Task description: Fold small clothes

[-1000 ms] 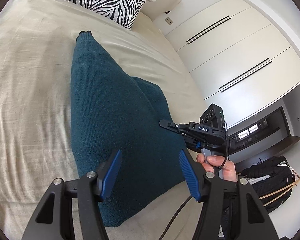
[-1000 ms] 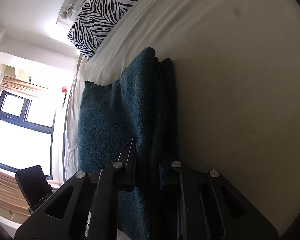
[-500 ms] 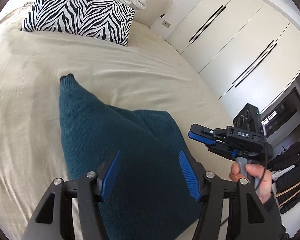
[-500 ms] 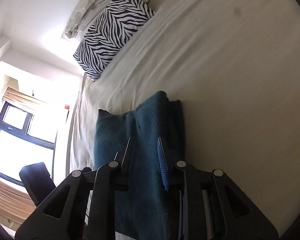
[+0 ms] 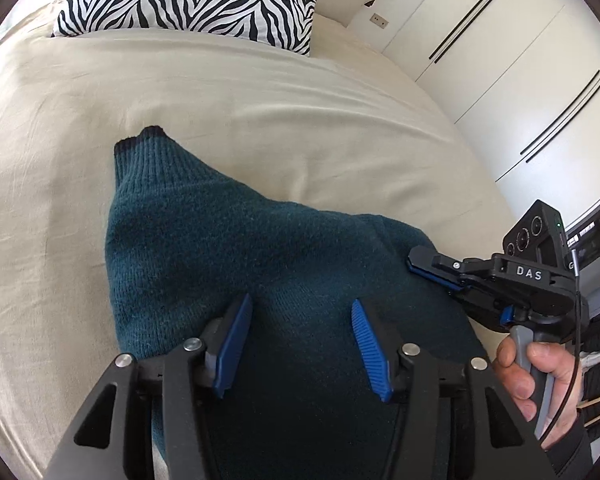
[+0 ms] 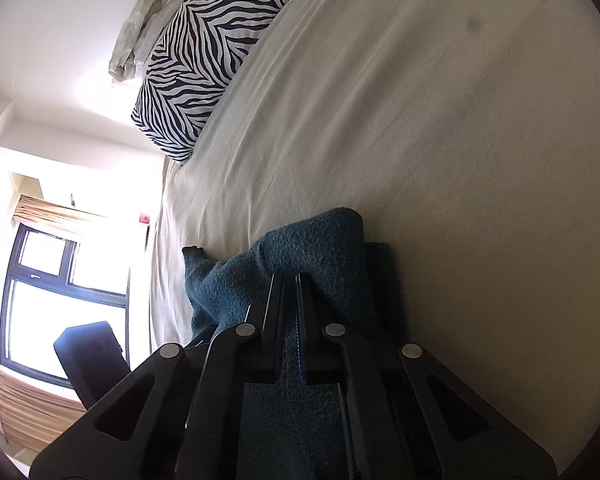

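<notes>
zebra pillow [image 5: 204,0] beyond sweater [image 5: 236,248] – wardrobe [image 5: 520,60]

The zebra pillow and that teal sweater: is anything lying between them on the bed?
Nothing: in the left wrist view only bare beige sheet separates the zebra pillow from the teal sweater.

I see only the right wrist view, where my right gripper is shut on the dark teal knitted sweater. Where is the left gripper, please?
Observer: The left gripper hovers over the middle of the dark teal knitted sweater. Its jaws are closing, and the pads are not on the fabric.
Operator: Which part does my right gripper hold?
Observer: The right gripper pinches the sweater's side edge, on the far side from the left gripper.
Operator: What stands beyond that edge?
Observer: White wardrobe doors with long black handles, beside the beige bed sheet.
</notes>
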`<action>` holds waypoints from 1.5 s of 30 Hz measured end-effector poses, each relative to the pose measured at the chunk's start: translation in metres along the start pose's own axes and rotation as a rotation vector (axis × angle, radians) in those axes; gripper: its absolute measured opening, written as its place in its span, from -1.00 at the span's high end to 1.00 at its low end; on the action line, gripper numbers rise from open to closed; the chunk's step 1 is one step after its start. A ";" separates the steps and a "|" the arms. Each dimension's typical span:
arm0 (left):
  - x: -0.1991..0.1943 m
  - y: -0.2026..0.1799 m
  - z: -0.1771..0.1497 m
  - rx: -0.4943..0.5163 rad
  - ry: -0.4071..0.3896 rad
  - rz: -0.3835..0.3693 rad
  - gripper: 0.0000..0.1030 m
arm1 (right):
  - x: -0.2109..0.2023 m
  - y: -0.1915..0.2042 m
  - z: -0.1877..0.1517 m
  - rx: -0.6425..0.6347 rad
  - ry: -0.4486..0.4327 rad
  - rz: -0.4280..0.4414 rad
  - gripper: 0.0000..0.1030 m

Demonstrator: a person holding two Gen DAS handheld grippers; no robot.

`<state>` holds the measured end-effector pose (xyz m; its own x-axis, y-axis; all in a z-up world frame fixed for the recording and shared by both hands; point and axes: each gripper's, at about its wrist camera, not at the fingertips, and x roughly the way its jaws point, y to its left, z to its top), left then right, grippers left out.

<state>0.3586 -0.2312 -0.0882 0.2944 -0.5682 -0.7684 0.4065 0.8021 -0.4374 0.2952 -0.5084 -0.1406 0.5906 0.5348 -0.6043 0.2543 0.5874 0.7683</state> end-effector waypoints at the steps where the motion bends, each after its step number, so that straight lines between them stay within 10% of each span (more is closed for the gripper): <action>1: 0.000 0.000 0.000 0.004 0.002 0.001 -0.08 | -0.003 0.001 0.000 0.000 -0.008 -0.007 0.96; 10: -0.071 -0.019 -0.039 -0.023 -0.106 -0.035 -0.08 | -0.094 0.037 -0.078 -0.164 -0.036 0.030 0.81; 20: -0.077 -0.026 -0.067 0.023 -0.118 -0.017 -0.14 | -0.110 -0.017 -0.129 -0.083 -0.025 0.015 0.66; 24: -0.113 -0.013 -0.073 -0.017 -0.220 -0.013 -0.54 | -0.140 0.005 -0.129 -0.161 -0.118 -0.045 -0.43; 25: -0.116 -0.005 -0.076 -0.043 -0.223 -0.014 -0.57 | -0.145 0.006 -0.128 -0.170 -0.143 -0.066 -0.45; 33: -0.081 0.036 -0.084 -0.211 -0.060 -0.108 -0.57 | -0.095 -0.003 -0.101 -0.106 0.046 -0.053 -0.40; 40: -0.039 0.036 -0.073 -0.244 0.048 -0.145 -0.56 | -0.052 0.010 -0.079 -0.107 0.099 -0.105 -0.08; 45: -0.038 0.029 -0.070 -0.205 0.062 -0.075 -0.16 | -0.028 0.024 -0.075 -0.175 0.142 -0.216 0.41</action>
<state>0.2990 -0.1737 -0.1044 0.2139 -0.6204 -0.7546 0.2393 0.7822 -0.5752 0.2278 -0.4639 -0.1214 0.4212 0.4584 -0.7826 0.2197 0.7856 0.5784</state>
